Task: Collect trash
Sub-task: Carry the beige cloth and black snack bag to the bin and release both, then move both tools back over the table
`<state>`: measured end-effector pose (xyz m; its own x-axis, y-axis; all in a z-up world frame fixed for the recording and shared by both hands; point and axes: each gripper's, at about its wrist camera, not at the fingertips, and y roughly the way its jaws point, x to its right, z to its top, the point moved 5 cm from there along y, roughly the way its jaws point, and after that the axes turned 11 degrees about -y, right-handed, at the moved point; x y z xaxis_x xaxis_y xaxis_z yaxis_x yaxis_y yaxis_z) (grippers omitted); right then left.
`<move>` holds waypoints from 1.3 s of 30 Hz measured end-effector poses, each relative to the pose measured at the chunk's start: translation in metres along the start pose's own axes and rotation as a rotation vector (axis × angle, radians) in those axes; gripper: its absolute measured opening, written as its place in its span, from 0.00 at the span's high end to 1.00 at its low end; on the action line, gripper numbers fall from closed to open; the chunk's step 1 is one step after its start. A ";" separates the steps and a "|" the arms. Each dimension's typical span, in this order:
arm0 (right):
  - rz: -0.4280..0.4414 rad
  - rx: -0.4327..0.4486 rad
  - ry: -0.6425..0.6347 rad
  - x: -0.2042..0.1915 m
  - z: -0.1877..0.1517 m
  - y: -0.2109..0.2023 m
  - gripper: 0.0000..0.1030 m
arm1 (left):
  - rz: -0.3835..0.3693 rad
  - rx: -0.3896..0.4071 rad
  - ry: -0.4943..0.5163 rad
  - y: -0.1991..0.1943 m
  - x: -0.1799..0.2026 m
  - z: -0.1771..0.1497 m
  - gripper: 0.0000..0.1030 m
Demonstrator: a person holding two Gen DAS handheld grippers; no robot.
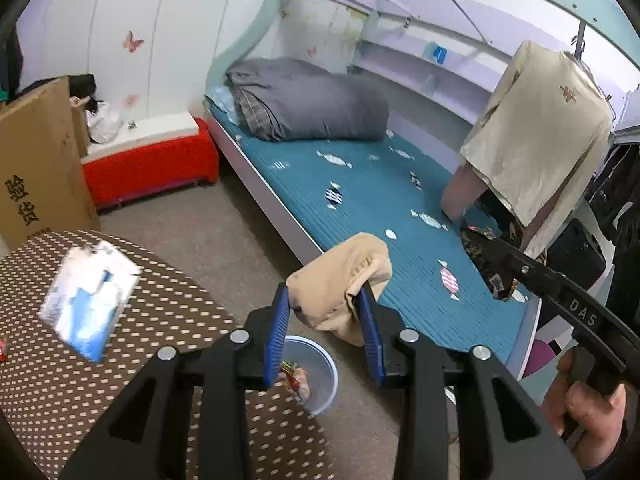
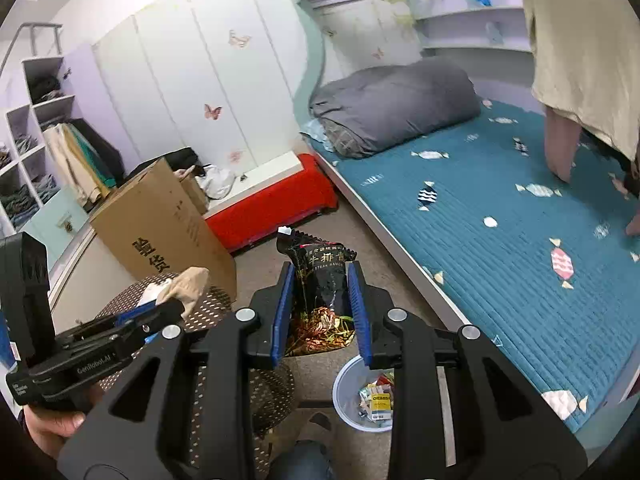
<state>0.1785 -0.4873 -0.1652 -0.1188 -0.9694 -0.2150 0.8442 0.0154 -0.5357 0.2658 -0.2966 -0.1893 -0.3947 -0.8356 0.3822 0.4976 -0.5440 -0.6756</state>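
Left wrist view: left claw (image 1: 325, 312) closed on a crumpled beige paper wad (image 1: 340, 280), blue pads (image 1: 280, 332) pressing both sides of it, held above the floor between the dotted worktop (image 1: 160, 320) and the bed (image 1: 400, 216). Just below the claw, a clear plastic bin (image 1: 324, 376) on the floor, with some coloured wrappers inside. On the worktop, a shiny blue-white packet (image 1: 90, 300), blurred. At the right edge, the other claw's black body and a hand (image 1: 588, 404) on its grip.

Right wrist view: right claw (image 2: 320, 304) gripping a black sauce packet (image 2: 320, 276) with printed characters, upright between the pads, top edge torn. Below and a little right, the same bin (image 2: 348, 392) beside the bed edge. At left, the left claw with the beige wad over the worktop corner, near a cardboard box (image 2: 160, 224). Behind, a red storage bench (image 2: 272, 208) and a rolled grey quilt (image 2: 396, 100) on the bed.
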 end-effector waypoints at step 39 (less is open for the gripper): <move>-0.037 -0.313 0.405 0.073 -0.123 0.119 0.06 | 0.176 -0.175 0.102 0.070 0.001 -0.031 0.13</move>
<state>0.2061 -0.5263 -0.3455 -0.3905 -0.7990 -0.4573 0.6461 0.1159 -0.7544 0.2760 -0.3335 -0.2558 -0.3946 -0.8991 0.1897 0.4274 -0.3623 -0.8283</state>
